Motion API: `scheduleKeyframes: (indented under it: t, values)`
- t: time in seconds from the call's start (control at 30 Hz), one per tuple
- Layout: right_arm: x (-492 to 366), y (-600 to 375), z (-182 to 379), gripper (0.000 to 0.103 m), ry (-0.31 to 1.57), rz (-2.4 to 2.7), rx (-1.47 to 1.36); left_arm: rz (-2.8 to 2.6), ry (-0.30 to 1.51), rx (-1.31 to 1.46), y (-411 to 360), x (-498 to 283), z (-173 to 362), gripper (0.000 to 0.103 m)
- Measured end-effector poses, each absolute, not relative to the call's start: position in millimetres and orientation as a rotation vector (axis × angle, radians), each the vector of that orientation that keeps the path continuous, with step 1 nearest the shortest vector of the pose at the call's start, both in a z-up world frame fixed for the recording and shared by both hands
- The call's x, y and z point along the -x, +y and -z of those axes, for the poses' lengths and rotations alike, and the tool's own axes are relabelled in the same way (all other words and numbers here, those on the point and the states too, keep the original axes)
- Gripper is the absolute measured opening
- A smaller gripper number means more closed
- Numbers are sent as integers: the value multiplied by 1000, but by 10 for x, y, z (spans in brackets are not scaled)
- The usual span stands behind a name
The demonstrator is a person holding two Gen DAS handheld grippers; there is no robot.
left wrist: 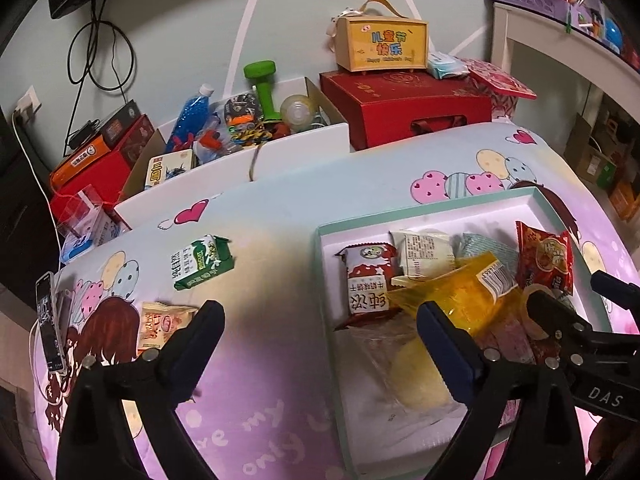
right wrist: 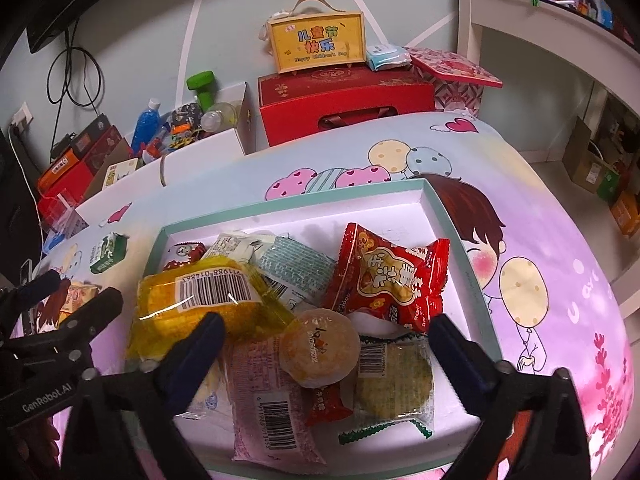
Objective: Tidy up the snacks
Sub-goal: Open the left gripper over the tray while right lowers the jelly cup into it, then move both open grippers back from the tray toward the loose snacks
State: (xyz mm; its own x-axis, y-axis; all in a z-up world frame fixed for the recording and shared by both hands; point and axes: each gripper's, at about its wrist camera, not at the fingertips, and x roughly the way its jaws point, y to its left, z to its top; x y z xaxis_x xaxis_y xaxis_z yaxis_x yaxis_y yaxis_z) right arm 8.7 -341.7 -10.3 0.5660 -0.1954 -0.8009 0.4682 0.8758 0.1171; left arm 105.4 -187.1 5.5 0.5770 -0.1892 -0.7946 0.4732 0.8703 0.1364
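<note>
A shallow white tray with a teal rim [left wrist: 424,210] [right wrist: 424,192] lies on the cartoon tablecloth and holds several snack packets. Among them are a yellow packet [left wrist: 460,300] [right wrist: 208,304], a red packet [left wrist: 544,256] [right wrist: 396,276] and a round orange snack [right wrist: 318,344]. A green milk carton [left wrist: 204,262] [right wrist: 108,254] and a beige packet [left wrist: 160,328] lie on the cloth left of the tray. My left gripper [left wrist: 320,320] is open, straddling the tray's left rim with nothing gripped. My right gripper [right wrist: 326,332] is open above the round orange snack, its pads clear of it.
A phone [left wrist: 50,324] stands at the table's left edge. Behind the table are a cardboard box of clutter [left wrist: 240,128], a red gift box [left wrist: 408,108] topped by a yellow box [left wrist: 380,46], and white shelving [right wrist: 540,20] at the right.
</note>
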Motion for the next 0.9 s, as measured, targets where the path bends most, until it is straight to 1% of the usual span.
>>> scheduleKeyframes:
  t: [0.9]
  values:
    - [-148,-3289,35,103,864,388,-318,387,860,-293,-1662,-1142,-132,98]
